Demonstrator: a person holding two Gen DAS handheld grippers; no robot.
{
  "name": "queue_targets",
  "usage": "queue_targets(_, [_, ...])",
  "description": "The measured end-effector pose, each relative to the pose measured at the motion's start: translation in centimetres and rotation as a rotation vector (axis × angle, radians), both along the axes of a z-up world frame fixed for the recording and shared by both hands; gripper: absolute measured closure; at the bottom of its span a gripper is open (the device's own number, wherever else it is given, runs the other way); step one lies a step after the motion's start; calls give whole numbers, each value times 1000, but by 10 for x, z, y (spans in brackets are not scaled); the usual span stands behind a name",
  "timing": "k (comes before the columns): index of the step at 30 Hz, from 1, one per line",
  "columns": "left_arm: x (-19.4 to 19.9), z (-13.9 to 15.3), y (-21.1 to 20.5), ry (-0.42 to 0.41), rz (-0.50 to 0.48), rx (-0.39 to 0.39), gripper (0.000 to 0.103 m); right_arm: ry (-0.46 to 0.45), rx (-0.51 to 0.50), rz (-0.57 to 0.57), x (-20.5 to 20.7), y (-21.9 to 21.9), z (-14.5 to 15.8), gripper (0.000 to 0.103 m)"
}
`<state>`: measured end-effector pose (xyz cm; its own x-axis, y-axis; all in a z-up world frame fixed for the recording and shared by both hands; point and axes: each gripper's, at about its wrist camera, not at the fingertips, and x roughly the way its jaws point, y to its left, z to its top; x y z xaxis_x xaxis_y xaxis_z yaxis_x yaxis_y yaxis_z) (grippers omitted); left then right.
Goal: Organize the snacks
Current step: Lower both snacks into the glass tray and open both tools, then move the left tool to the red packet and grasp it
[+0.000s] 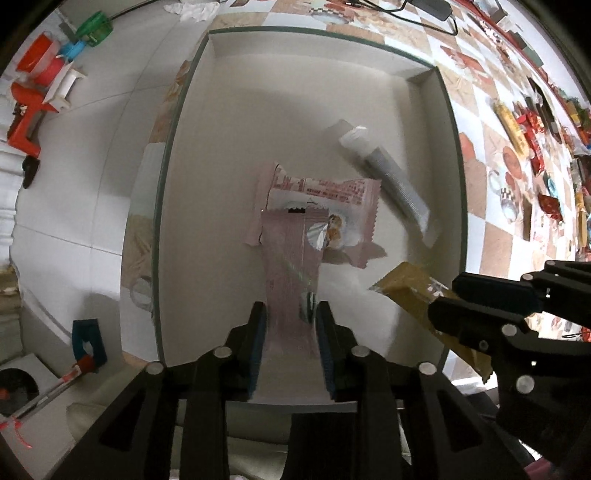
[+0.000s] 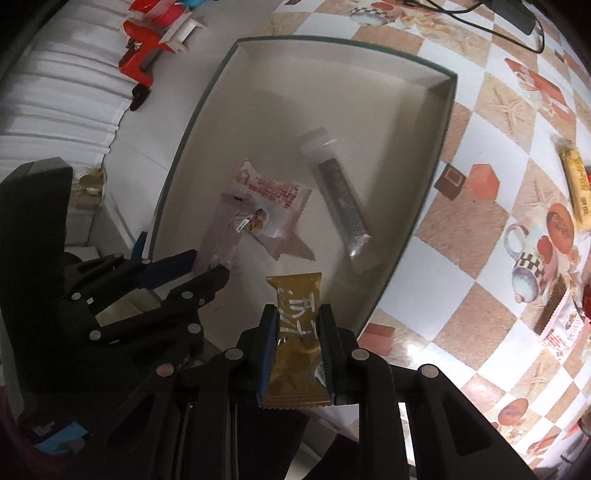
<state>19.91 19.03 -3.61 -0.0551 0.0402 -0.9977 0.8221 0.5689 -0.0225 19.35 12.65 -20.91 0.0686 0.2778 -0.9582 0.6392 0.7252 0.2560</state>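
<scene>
1. Here, at the far left of your left wrist view, a red tool (image 1: 26, 114) and a green tape dispenser (image 1: 94, 29) lie on the white surface beside the desk.
2. The shallow box (image 1: 177, 147) sits on the checkered desk (image 1: 476, 177), and both your claws hang over its near end.
3. Your left claw (image 1: 291, 339) has the pale pink wrapper (image 1: 288, 258) between its blue pads; whether the pads press on it you cannot tell. The wrapper's far end overlaps the pink-and-white snack packet (image 1: 332, 192) lying on the box floor.
4. A silver stick pack (image 1: 391, 177) lies slanted just beyond, apart from the packet.
5. Your right claw (image 2: 297, 343) is clenched on the gold snack bar (image 2: 295, 332), held above the box's near right corner.
6. Loose snacks (image 1: 517, 125) lie scattered on the desk to the far right.
</scene>
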Motion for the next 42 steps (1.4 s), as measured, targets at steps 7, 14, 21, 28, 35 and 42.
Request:
queue_targets(7, [2,1,0,-24,9,13,31,23,16,-19,4,-1,-10,79])
queue_targets(14, [8,1,2,-30,44,23,29,37,-11,-104,-10,-24,-10,26])
queue_targets(21, [-10,2,-17,-40,-18,7,29,80,-18,-149,-25,-33,-15,26])
queue_targets(28, [-30,5,-38,-35,-74,-4,26,110,-48,-258,-57,-53,-10,0])
queue_targets(35, [-57,16,-74,-11,-143,-35,25,145,-73,-397,-106,-68,-9,0])
queue_targets(42, [-107,30,-132,5,-271,-61,24,218,-76,-551,-181,-79,-19,0])
